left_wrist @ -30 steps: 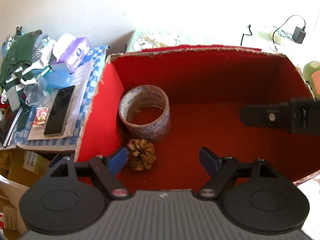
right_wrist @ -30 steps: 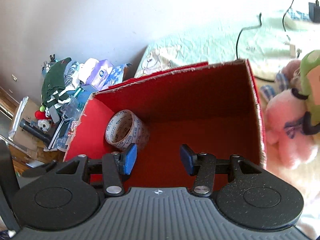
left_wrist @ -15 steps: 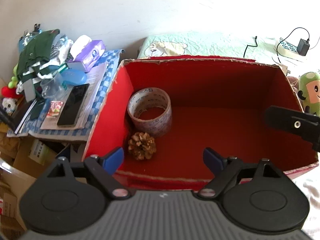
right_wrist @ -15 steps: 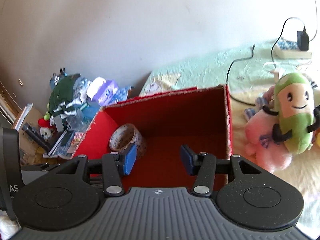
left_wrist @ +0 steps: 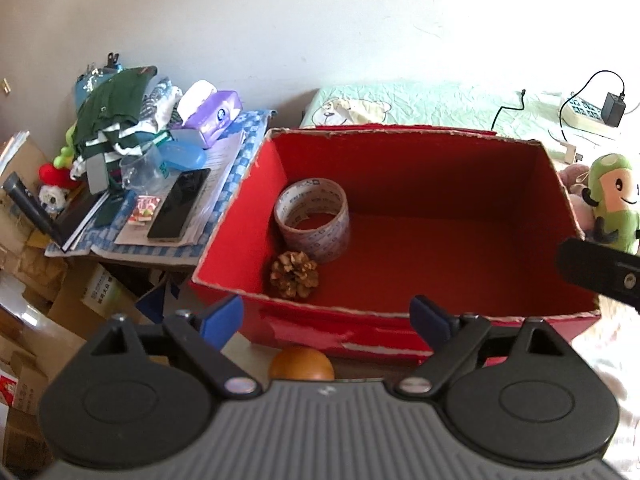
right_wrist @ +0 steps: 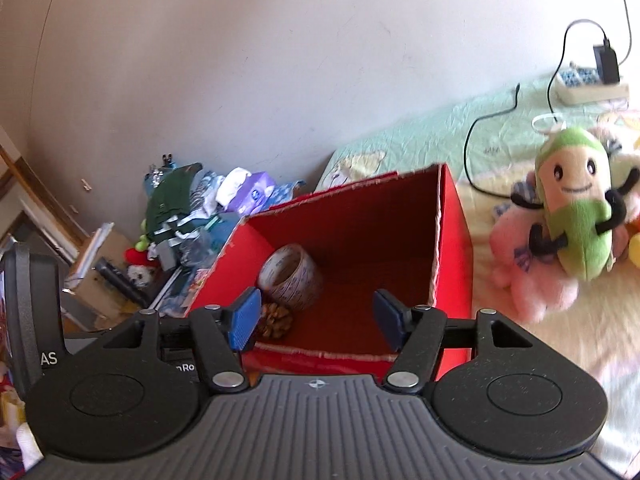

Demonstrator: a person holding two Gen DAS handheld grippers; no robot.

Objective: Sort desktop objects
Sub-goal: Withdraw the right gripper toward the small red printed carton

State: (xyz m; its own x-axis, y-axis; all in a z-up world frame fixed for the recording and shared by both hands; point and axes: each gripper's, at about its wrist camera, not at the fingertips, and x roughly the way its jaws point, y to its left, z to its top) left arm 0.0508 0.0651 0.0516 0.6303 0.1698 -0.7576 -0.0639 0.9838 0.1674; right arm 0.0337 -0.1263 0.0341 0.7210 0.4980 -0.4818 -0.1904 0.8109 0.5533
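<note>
At the far left a cluttered tabletop [left_wrist: 224,184] is seen beside the red box [left_wrist: 360,332], with a phone [left_wrist: 178,208] and a purple tissue pack [left_wrist: 212,114] lying on it, well apart from both tools. Inside the box, a roll of tape [left_wrist: 314,220] stands against the left wall and a pine cone [left_wrist: 295,274] lies just in front of it, near the front left corner. The left tool [left_wrist: 326,316] is held wide and empty, just outside the box's front wall; directly beneath it, close against that wall, a round orange object [left_wrist: 301,364] is partly seen, and this is judged the nearest candidate for a grasp, being round with no long axis. The right tool [right_wrist: 316,322] is also spread wide and empty, above the front edge. Most of the box floor to the right is left free for placing. On the bed [right_wrist: 440,136] a green plush toy [right_wrist: 576,204] rests further right.
</note>
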